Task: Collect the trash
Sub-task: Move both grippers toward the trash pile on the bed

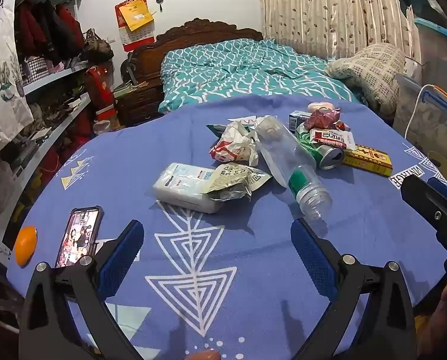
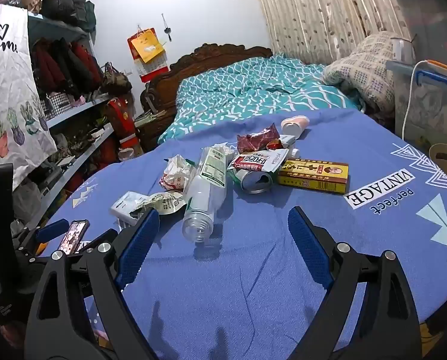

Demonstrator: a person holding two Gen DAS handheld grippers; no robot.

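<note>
While both of my tools hung over the near edge of the surface [image 1: 358, 225], each stood spread wide with nothing between its blue pads: my left tool [image 1: 217, 249] over the white triangle print, my right tool [image 2: 223, 234] just short of the clear plastic bottle [image 2: 205, 192]. That bottle lay on its side, open mouth toward me, at the front of the trash pile in the middle of the blue cloth. Left of it lay a crumpled foil wrapper [image 1: 235, 180] resting on a white tissue pack [image 1: 184, 187], with a wadded red-and-white paper [image 1: 238, 147] behind. Right of the bottle lay a dented green can [image 1: 325, 153] beneath a red-and-white sachet [image 2: 259, 160], then a yellow box [image 2: 313, 175], and a dark red wrapper [image 2: 259, 139] further back. One pink-and-white item [image 2: 295, 124] at the far end was possibly a small container. A phone [image 1: 79, 235] and an orange [image 1: 25, 249] sat well apart, near the left edge.
</note>
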